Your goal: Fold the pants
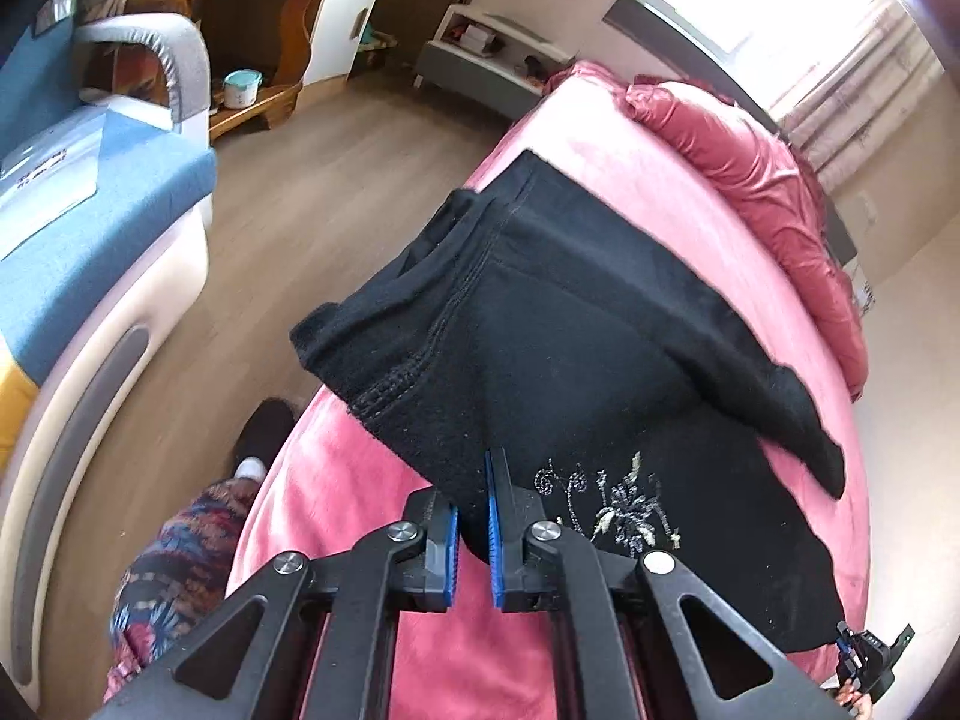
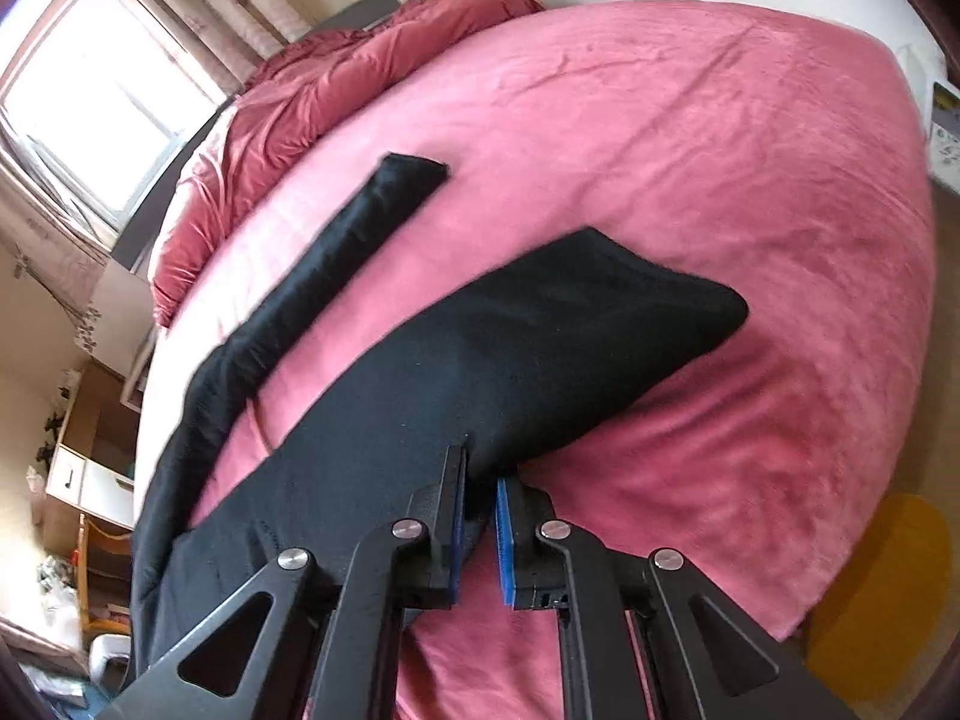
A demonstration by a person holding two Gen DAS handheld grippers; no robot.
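The black pants (image 1: 570, 360) lie across a pink bed cover (image 1: 630, 180), filling the middle of the left wrist view, with a pale embroidered flower motif (image 1: 624, 510) near the lower centre. The left gripper (image 1: 474, 516) is clamped on a raised fold of the cloth at the lower centre. In the right wrist view the right gripper (image 2: 480, 510) pinches the fabric at the lower centre, seemingly at an edge; one leg (image 2: 336, 258) stretches toward the upper left. A wooden floor (image 1: 288, 228) lies at left.

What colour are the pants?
Black pants with a small silvery floral motif; left wrist view shows it best.
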